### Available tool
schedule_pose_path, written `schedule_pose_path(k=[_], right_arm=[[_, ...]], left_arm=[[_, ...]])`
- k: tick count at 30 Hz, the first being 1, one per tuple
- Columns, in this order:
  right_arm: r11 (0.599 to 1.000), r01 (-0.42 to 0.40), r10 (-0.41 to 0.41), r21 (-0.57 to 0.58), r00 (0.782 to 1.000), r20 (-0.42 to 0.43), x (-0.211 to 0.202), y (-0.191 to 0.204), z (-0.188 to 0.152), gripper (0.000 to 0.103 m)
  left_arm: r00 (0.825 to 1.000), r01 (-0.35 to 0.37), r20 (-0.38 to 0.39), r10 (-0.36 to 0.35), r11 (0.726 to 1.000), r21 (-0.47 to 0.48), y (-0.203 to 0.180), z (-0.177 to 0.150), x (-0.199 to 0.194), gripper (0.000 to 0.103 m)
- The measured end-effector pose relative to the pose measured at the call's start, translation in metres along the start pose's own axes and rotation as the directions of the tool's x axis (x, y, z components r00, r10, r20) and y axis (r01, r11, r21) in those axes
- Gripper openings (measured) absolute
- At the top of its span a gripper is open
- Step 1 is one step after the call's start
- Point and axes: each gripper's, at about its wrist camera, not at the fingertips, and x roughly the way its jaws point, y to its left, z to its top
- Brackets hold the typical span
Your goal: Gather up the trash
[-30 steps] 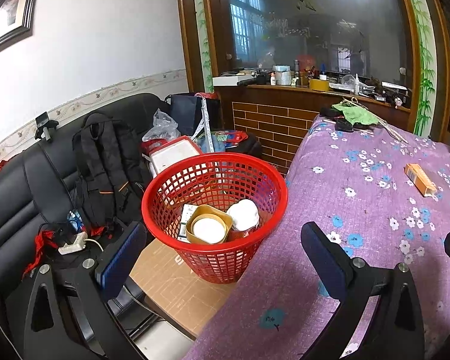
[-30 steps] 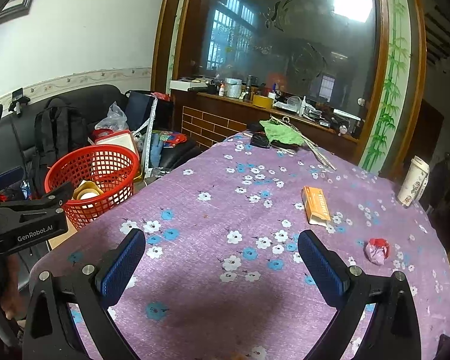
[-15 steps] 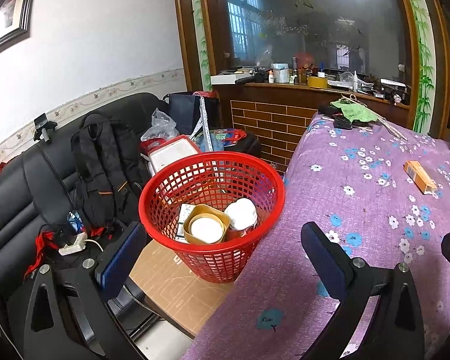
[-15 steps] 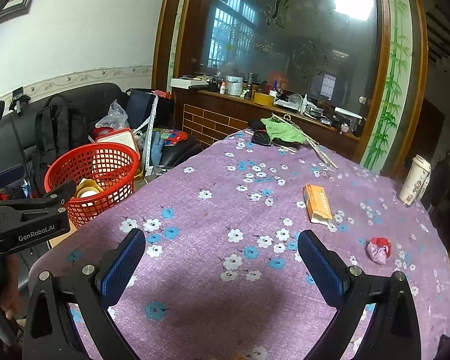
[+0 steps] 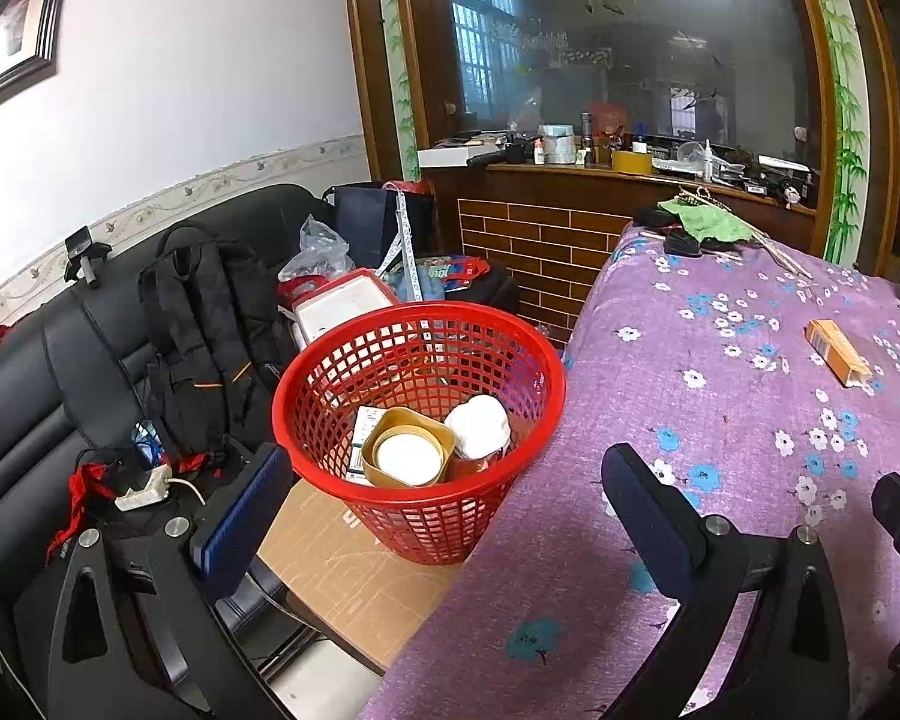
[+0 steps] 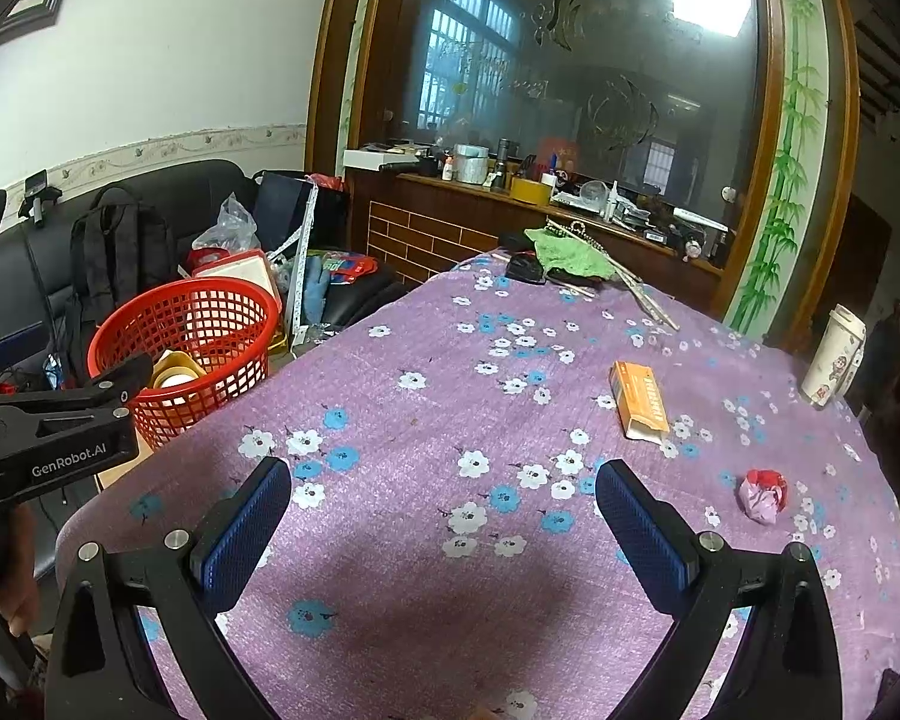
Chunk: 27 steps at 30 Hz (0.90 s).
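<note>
A red mesh basket (image 5: pixel 419 414) (image 6: pixel 186 348) stands on a cardboard box beside the purple flowered table (image 6: pixel 450 396); inside lie a gold-rimmed tub, a white lid and a small carton. My left gripper (image 5: pixel 444 504) hangs open and empty just short of the basket. On the table lie an orange carton (image 6: pixel 639 399) (image 5: pixel 837 351) and a crumpled red-and-pink wrapper (image 6: pixel 763 495). The right gripper (image 6: pixel 444 516) is open over the table's near part, with nothing between its fingers; the carton and wrapper are ahead to its right.
A paper cup (image 6: pixel 834 363) stands at the table's right edge. Green cloth (image 6: pixel 570 255), a black pouch and sticks lie at the far end. A black sofa (image 5: pixel 42 372) with a backpack (image 5: pixel 204 336), bags and cables is left of the basket. A cluttered brick counter (image 5: pixel 570 228) stands behind.
Both views have drifted slightly; the basket sits a touch lower and more to the left in the left wrist view. Both grippers stay open and empty.
</note>
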Motion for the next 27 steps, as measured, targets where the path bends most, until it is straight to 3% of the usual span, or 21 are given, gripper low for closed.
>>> schedule_pose_path(k=[27], right_arm=[[1.0,0.003,-0.003,0.003,1.0,-0.016,0.0062,-0.0017,-0.0026,0.103]], left_arm=[[1.0,-0.002,-0.006,0.002,1.0,0.003,0.0003,-0.0028,0.003,0.102]])
